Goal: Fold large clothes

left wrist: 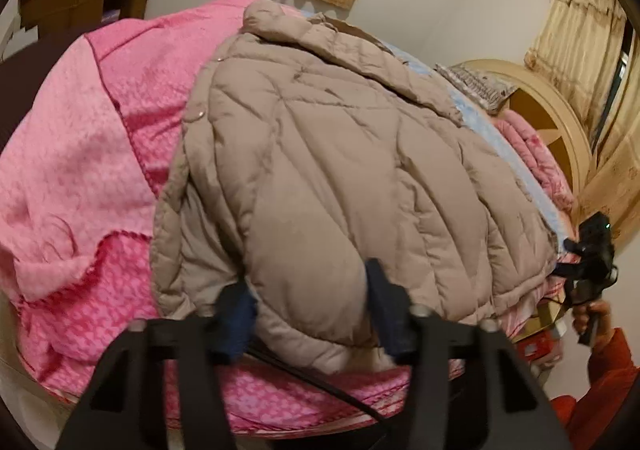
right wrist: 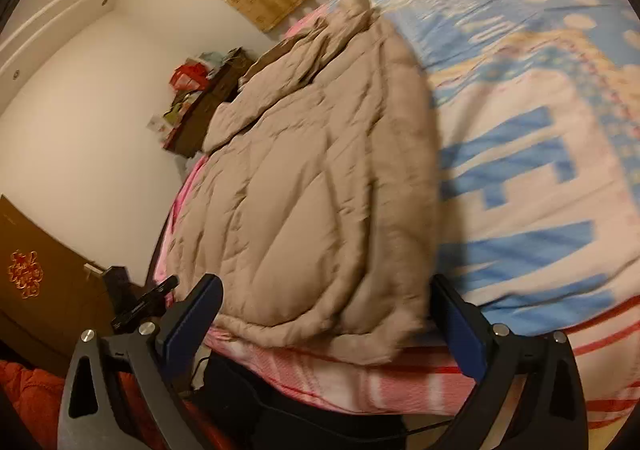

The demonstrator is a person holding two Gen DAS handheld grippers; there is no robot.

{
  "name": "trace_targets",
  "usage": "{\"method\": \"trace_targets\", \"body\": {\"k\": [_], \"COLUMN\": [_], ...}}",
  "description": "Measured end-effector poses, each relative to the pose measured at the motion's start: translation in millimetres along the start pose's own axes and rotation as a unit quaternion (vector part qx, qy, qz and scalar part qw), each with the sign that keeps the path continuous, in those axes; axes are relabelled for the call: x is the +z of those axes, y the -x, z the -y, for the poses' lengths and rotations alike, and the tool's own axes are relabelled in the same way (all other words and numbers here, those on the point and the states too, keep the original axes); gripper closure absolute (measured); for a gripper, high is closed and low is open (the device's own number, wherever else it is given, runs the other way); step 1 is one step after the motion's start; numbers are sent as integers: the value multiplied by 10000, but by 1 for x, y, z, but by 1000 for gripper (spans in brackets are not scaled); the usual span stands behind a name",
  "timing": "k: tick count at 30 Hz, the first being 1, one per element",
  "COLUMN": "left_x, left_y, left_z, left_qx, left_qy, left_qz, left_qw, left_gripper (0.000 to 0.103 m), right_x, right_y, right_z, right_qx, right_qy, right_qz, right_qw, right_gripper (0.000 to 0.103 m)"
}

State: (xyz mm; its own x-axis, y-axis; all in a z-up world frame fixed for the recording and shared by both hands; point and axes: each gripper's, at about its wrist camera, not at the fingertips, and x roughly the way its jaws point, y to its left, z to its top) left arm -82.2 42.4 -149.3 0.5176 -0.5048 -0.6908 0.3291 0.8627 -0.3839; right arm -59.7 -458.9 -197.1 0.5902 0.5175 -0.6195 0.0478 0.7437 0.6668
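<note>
The beige puffer jacket (left wrist: 340,170) lay spread across the bed, partly on the pink blanket (left wrist: 80,154), partly on the blue patterned blanket (right wrist: 540,130). My left gripper (left wrist: 312,310) had its jaws apart around a puffy bulge of the near hem — fingers (left wrist: 384,306) at the fabric, not clamped. My right gripper (right wrist: 324,314) was wide open at the jacket's other near corner — gripping nothing.
</note>
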Motion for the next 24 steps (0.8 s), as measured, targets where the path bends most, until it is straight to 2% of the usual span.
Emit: {"method": "trace_targets", "body": {"k": [3,6,9,11,12,13,14,15,16,17,18,20,24], "left_x": [-3,-4,-2,0,0,1,2,4,7,9,13,25,70], "left_y": [-1,1,1,2,4,6,7,8,10,13,17,27,45], "left_z": [-2,-3,-5,-2,1,3,5,6,6,6,5,7,21], "left_qx": [-136,-158,-156,-115,-91,-62,-41,-36,-74,-154,-275,-519,-609], "left_qy": [98,135,238,228,189,133,88,78,127,198,292,362,18], "left_qz": [36,85,109,141,165,169,163,154,148,162,200,280,404], "left_qw": [9999,9997,9995,9996,9996,9997,9998,9998,9998,9996,9990,9976,9973], "left_gripper": [59,66,75,81,84,86,87,89,91,91,92,92,92], "right_x": [-1,2,12,13,15,14,13,10,8,7,8,16,50], "right_y": [-13,-22,-22,-21,-21,-21,-22,-22,-22,-20,-19,-8,16], "right_z": [-4,-6,7,10,6,-3,-14,-19,-20,-23,-27,-31,-50], "right_qx": [-109,-189,17,-80,-275,-706,-1044,-854,-613,-545,-438,150,1148], "right_qy": [18,17,-707,-999,-967,-676,-266,-182,-274,-293,-253,-459,-527], "right_qz": [-159,-611,-822,-903,-891,-898,-927,-922,-897,-883,-897,-755,-428], "right_qw": [9998,9980,9941,9909,9909,9911,9898,9919,9937,9942,9947,9960,9911], "right_gripper": [2,2,2,2,5,27,54,63,77,80,81,84,85]}}
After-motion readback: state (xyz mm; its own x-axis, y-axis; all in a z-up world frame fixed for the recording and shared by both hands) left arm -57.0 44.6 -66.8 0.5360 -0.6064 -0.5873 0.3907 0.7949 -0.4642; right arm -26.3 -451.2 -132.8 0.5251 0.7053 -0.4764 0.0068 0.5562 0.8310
